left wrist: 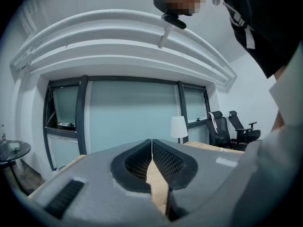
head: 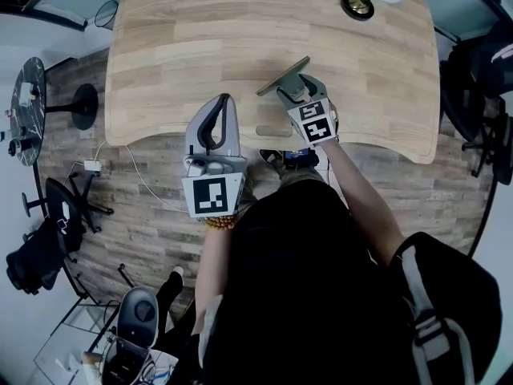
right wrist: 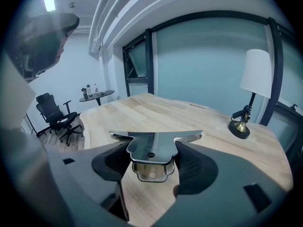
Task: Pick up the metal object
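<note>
1. The right gripper clamps the metal object (a flat, T-shaped plate) between its jaws, over the wooden table.
2. The left gripper, to its left, has its jaws together and empty.
3. The grasp looks made; the next move is a steady lift, keeping the plate level.
4. No containers are visible

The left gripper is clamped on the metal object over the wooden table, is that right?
No. The right gripper is the one clamped on the metal object over the wooden table, as the right gripper view shows; the left gripper is shut on nothing.
</note>
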Available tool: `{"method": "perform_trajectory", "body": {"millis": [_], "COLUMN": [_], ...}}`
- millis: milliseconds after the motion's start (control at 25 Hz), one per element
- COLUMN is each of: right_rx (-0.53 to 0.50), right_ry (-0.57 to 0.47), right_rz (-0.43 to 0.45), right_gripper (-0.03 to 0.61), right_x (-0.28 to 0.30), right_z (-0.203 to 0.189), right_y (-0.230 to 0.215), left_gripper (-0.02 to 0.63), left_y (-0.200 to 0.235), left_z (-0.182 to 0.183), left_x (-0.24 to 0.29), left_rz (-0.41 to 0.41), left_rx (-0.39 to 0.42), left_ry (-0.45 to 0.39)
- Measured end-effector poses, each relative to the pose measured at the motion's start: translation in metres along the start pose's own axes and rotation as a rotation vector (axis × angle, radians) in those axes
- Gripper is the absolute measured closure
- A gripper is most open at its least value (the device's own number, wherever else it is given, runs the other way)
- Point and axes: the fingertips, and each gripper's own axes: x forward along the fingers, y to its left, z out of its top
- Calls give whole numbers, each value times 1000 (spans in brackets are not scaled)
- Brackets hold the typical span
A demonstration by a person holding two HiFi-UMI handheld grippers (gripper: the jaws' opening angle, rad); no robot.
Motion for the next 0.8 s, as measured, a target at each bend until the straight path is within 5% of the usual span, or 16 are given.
{"method": "perform_trajectory", "body": {"millis": [800], "right_rx": [-49], "right_ry": [-131], "right_rz": [-31], "right_gripper": [293], "right_x": [-19], "right_z": [66], "right_y": [-9], "left_gripper": [594], "left_y": [3], "left_z": [14], "left_x": [11], "left_rz": [-11], "left_rx": [30], "left_ry": [-33]}}
